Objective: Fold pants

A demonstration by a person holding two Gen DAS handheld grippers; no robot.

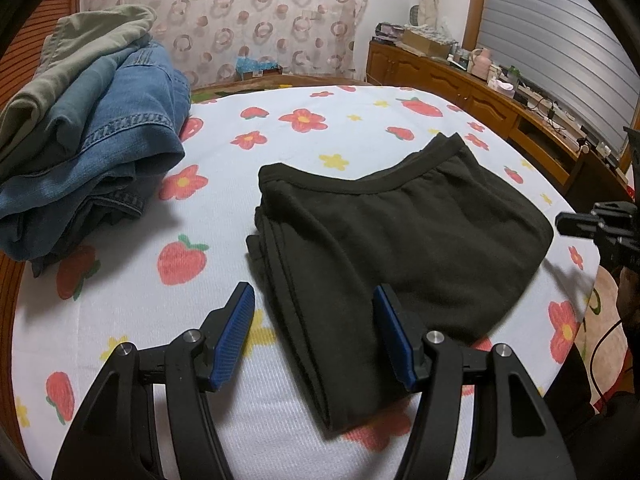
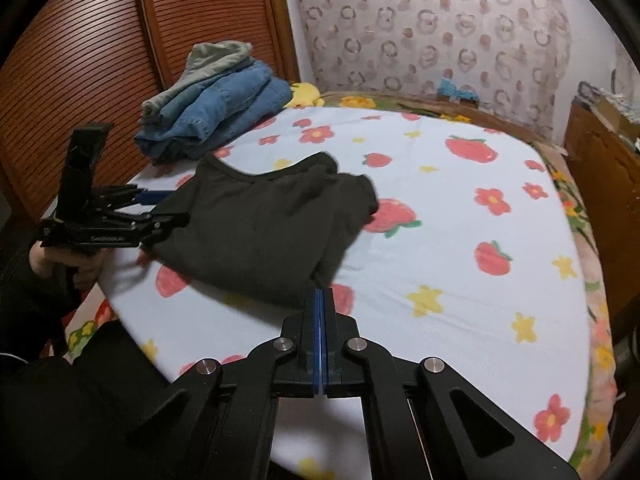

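Note:
Dark pants (image 1: pixel 408 236) lie folded into a compact stack on the flowered sheet (image 1: pixel 280 136), waistband at the far side. My left gripper (image 1: pixel 316 300) is open, its blue pads on either side of the stack's near edge, holding nothing. In the right wrist view the pants (image 2: pixel 260 224) lie ahead and left. My right gripper (image 2: pixel 321 300) is shut with its blue pads together and empty, just short of the stack's near corner. The left gripper (image 2: pixel 164 210) shows there at the pants' left edge.
A pile of folded blue jeans and olive pants (image 1: pixel 92 128) sits at the far left of the bed, also in the right wrist view (image 2: pixel 212 108). A wooden cabinet (image 1: pixel 480 92) with clutter runs along the right. A slatted wooden door (image 2: pixel 80 72) stands behind the pile.

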